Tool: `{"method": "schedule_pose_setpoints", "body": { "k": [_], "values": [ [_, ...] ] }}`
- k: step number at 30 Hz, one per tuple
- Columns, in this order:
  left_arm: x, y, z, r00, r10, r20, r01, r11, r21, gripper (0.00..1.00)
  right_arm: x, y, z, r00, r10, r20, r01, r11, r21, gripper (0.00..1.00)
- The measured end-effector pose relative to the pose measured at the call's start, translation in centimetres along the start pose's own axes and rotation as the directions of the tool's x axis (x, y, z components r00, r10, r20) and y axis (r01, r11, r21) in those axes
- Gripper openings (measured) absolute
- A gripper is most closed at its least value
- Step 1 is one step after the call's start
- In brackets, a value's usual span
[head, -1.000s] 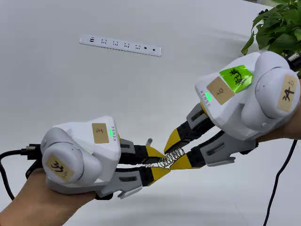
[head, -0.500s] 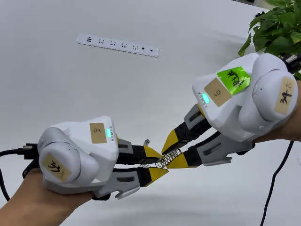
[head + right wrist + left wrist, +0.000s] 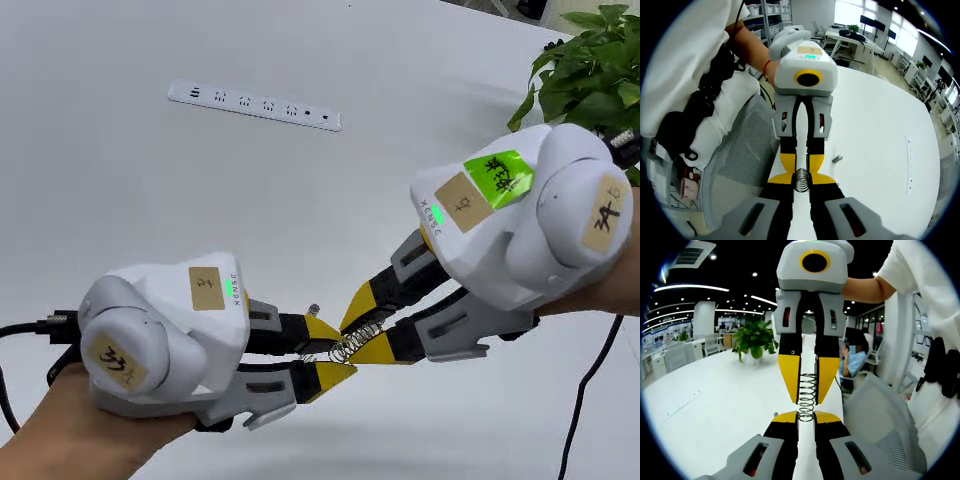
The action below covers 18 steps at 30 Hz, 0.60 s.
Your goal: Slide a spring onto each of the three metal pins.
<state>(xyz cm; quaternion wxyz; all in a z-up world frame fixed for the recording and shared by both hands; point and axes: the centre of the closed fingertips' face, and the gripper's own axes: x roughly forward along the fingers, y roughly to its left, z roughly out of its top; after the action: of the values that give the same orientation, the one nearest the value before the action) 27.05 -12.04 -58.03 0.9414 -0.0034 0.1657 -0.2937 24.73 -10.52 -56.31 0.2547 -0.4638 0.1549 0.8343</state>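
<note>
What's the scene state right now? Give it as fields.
right gripper: shut on the spring, coils between its yellow jaw tips
left gripper: jaws close together, tips at the spring's near end; what they pinch is too small to tell
gripper pose: tip to tip above the table
metal pin: on the table beside the tips, no spring on it
power strip: far side of the table
plant: right edge of the head view
</note>
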Motion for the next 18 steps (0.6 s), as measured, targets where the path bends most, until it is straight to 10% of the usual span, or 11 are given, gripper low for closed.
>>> {"method": "schedule_pose_setpoints", "body": {
  "k": [18],
  "values": [
    [-1.3,0.5,-0.2,0.9993,0.036,0.007,-0.036,0.999,-0.007,0.21,-0.9,-0.8,0.2,0.9988,-0.035,0.034,0.034,0.998,0.045,0.12]
  ]
}}
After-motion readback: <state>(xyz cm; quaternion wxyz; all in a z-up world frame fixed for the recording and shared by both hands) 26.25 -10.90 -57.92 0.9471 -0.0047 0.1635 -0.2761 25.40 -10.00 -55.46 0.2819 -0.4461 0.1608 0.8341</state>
